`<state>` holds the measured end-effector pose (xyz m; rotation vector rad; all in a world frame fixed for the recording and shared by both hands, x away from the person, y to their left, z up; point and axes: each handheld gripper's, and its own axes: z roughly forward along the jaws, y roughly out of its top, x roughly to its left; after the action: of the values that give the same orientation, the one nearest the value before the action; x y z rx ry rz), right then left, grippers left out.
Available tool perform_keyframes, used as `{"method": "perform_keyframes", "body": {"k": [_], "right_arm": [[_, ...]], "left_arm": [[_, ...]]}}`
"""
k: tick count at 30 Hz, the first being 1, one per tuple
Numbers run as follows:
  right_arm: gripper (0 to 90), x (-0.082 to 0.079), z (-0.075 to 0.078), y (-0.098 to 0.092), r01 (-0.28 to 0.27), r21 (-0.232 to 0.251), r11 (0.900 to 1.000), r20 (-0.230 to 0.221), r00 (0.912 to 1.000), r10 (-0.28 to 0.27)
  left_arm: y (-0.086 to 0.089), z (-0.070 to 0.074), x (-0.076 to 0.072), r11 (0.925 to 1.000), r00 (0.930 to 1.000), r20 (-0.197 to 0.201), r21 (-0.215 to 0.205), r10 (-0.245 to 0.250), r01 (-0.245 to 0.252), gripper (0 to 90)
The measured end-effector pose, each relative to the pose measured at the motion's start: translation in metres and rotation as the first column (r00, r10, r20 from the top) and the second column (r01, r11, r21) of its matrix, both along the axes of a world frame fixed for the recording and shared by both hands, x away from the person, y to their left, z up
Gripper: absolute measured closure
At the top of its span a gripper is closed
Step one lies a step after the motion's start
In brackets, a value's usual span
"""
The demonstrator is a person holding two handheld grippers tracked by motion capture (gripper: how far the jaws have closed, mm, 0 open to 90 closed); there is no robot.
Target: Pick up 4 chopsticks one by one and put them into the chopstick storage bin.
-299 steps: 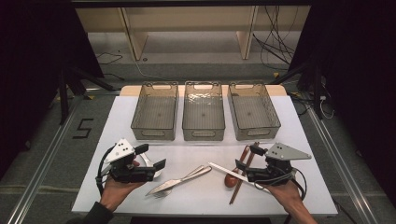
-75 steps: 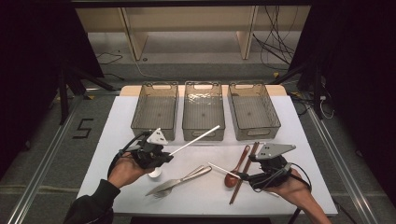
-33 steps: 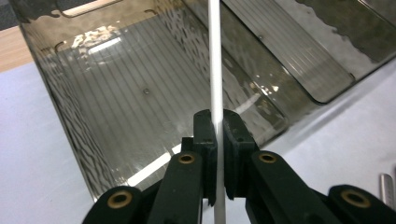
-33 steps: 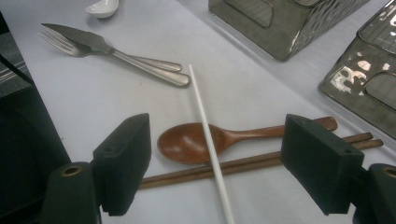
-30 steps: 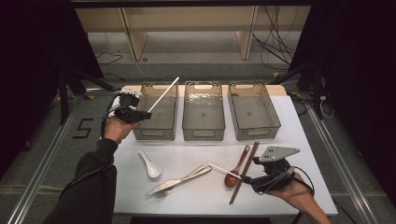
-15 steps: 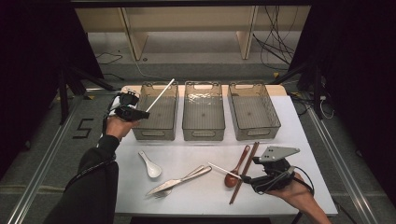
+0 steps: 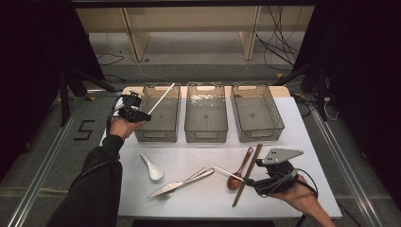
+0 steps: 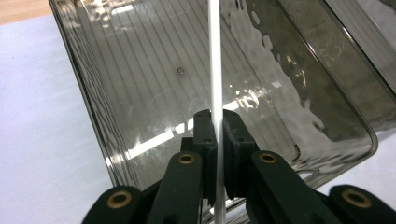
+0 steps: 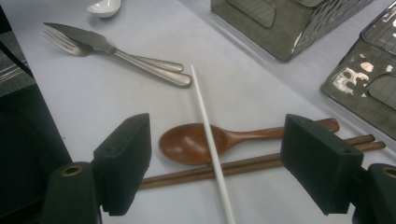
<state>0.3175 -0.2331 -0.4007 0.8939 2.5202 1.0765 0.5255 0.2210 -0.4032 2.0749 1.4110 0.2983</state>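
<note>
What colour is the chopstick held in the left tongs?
White; the chopstick shows best in the left gripper view.

- 3 bins in a row across far half of tabletop [image 7: 312, 142]: left bin [image 7: 159, 113], mid bin [image 7: 205, 112], right bin [image 7: 257, 112], just beside each other.
- Left gripper [image 7: 142, 115] at left bin's left rim, w/ a stick [image 7: 161, 98] between its fingers [image 8: 205, 135]; stick slants up over left bin twd its far right corner.
- Near half, left to right: soup spoon [image 7: 152, 166], knife [image 7: 179, 183] on fork [image 7: 166, 195], 2nd stick [image 7: 227, 172], wood spoon [image 7: 238, 171], chopsticks [image 7: 247, 174].
- 2nd stick lies across wood spoon's bowl & chopsticks.
- Right gripper [image 7: 253, 182] at near right, fingers apart either side of 2nd stick.
</note>
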Motion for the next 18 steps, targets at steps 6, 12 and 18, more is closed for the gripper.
{"method": "perform_keyframes", "body": {"k": [6, 12, 18], "right_arm": [[25.6, 0.0, 0.0, 0.0, -0.002, -0.001, 1.0, -0.002, 1.0, 0.002], [25.6, 0.0, 0.0, 0.0, -0.007, -0.003, 1.0, -0.006, 1.0, 0.007], [25.6, 0.0, -0.001, 0.001, -0.008, -0.005, 1.0, -0.007, 0.9999, 0.008]], "left_arm": [[-0.004, -0.004, 0.005, 0.9995, 0.9996, -0.011, 0.019, 0.026, -0.025, 82.2], [-0.007, -0.001, 0.005, 0.9987, 0.9987, 0.017, 0.017, 0.048, -0.048, 63.2], [-0.012, 0.01, -0.005, 0.9991, 0.9988, 0.038, -0.028, 0.031, -0.03, 47.9]]}}
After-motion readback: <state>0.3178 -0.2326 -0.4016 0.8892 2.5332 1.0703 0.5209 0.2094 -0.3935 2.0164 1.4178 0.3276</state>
